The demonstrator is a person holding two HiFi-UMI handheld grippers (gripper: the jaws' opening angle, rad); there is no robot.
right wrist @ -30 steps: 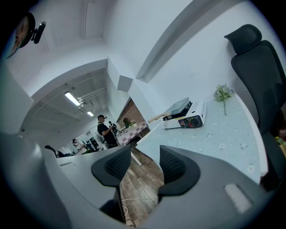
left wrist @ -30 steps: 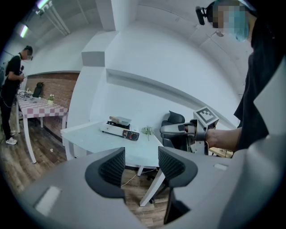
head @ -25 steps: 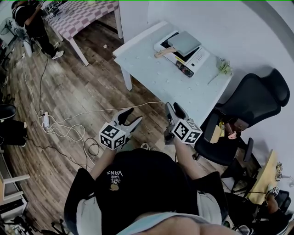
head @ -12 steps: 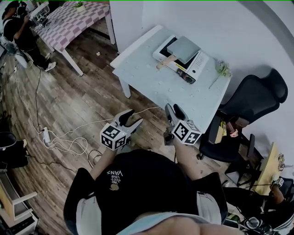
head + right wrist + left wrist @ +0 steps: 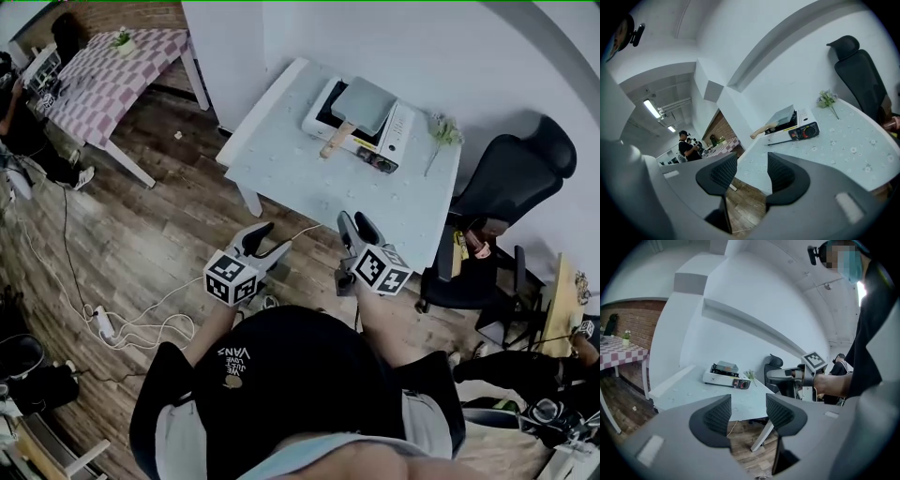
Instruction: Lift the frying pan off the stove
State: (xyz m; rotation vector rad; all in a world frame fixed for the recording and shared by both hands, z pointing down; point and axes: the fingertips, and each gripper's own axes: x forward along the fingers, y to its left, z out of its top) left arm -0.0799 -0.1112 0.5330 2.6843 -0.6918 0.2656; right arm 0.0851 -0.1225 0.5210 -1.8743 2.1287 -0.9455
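Observation:
A grey square frying pan [image 5: 367,100] with a wooden handle [image 5: 337,141] sits on a white portable stove [image 5: 392,141] at the far side of the white table [image 5: 309,178]. Both grippers are held in front of my body, short of the table's near edge and well away from the pan. My left gripper [image 5: 265,241] is open with nothing between its jaws; my right gripper [image 5: 355,225] is open and empty too. The left gripper view shows the pan [image 5: 725,366] on the stove [image 5: 722,378] far ahead. In the right gripper view the pan [image 5: 782,115] lies beyond the jaws.
A sprig of flowers [image 5: 442,132] lies on the table right of the stove. A black office chair [image 5: 511,178] stands at the table's right end. A checked table [image 5: 103,80] is at the far left, and cables [image 5: 141,323] trail over the wooden floor.
The white table with the stove has shifted left and a little nearer in the head view. Both grippers keep their place before my body, jaws unchanged.

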